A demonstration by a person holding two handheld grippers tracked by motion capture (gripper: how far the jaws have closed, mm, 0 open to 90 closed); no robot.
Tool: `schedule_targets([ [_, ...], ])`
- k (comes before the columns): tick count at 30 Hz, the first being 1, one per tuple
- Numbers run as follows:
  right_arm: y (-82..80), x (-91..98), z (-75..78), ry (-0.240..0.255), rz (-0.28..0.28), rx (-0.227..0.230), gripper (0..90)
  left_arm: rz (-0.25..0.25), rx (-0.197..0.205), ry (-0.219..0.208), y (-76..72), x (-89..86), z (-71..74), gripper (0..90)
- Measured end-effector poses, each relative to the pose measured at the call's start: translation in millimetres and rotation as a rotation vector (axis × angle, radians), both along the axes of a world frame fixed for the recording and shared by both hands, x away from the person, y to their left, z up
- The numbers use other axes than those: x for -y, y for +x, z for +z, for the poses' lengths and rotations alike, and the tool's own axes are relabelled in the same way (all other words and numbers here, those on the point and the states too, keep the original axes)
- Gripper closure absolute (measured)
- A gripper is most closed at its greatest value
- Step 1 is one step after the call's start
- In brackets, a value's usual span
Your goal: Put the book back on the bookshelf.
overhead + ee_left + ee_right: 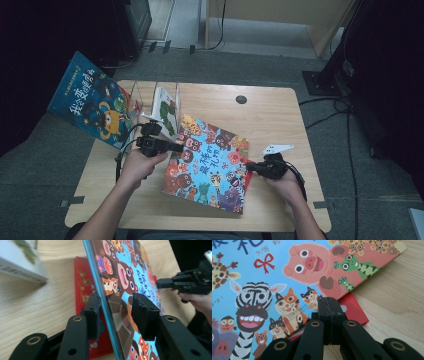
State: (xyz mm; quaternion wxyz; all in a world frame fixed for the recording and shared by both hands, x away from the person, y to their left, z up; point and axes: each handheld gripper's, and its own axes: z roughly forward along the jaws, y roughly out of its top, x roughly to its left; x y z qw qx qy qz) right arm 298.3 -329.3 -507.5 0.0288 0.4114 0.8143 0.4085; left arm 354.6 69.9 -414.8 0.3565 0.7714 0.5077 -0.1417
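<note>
Picture book (207, 162): on the table (280, 120) atop a red book (85, 290), left edge tilted up between the left gripper (116, 312)'s parted jaws, not yet clamped. Right gripper (331, 312): jaws closed, empty, at the opposite edge. Judged early: book neither lifted clear nor stood with the upright book (167, 110).

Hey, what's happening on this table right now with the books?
A person works two hand-held tools on a colourful animal picture book lying over a red book on the wooden table. The left tool straddles the picture book's raised edge, jaws either side of it. The right tool, jaws shut, rests at the opposite edge. Another book stands behind.
</note>
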Motion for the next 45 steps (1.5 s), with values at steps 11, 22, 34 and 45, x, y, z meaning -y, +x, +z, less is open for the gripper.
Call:
schedule_targets([
  [11, 2.3, -19.2, -1.2, -0.021, 0.034, 0.047, 90.0, -0.017, -0.018, -0.007, 6.4, 6.6, 30.3, 66.1],
  [22, 4.7, -29.4, -1.6, -0.022, 0.047, 0.064, 89.4, -0.009, -0.055, 0.031, 17.8, 11.3, 44.4, 68.2],
  [34, 5.8, -36.9, -3.7, -0.017, 0.053, 0.098, 86.8, -0.074, -0.102, 0.047, 20.8, 22.8, 48.7, 70.1],
  [45, 7.7, -18.6, 6.2, 0.008, -0.001, 0.130, 64.0, -0.156, -0.190, 0.060, 33.2, 23.2, 75.0, 79.9],
])
